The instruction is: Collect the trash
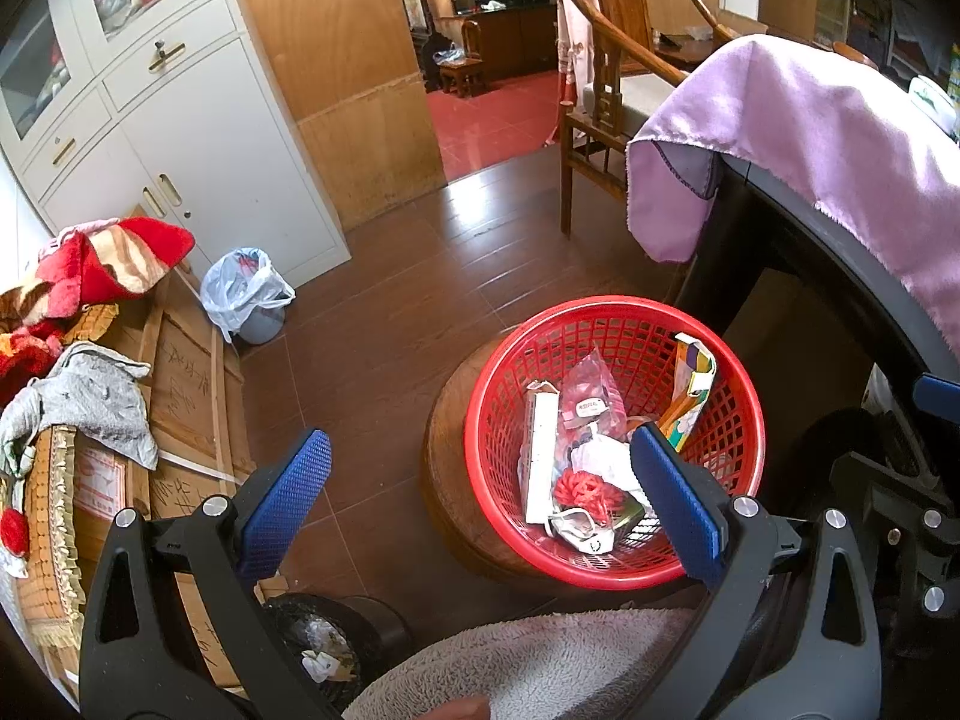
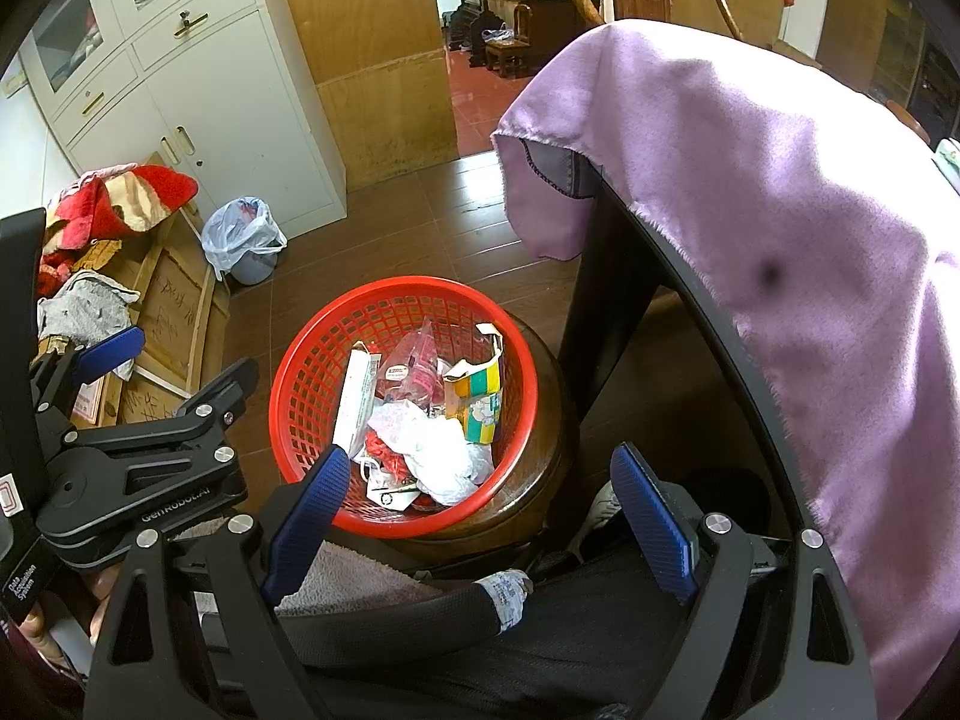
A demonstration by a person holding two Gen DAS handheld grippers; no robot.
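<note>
Red mesh basket (image 1: 612,441) on round wooden stool (image 1: 447,480), full of wrappers, at 1 o'clock from left claw (image 1: 480,486); right claw (image 2: 486,492) likewise spread, empty.

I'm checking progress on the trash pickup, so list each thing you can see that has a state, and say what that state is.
Red basket: upright on a wooden stool, partly filled with wrappers and cartons.
Left gripper: jaws wide open, empty, above the basket.
Right gripper: jaws wide open, empty.
Purple cloth: draped over the table edge.
Bagged bin: upright on the floor, bag open.
Cabinet doors: closed.
</note>
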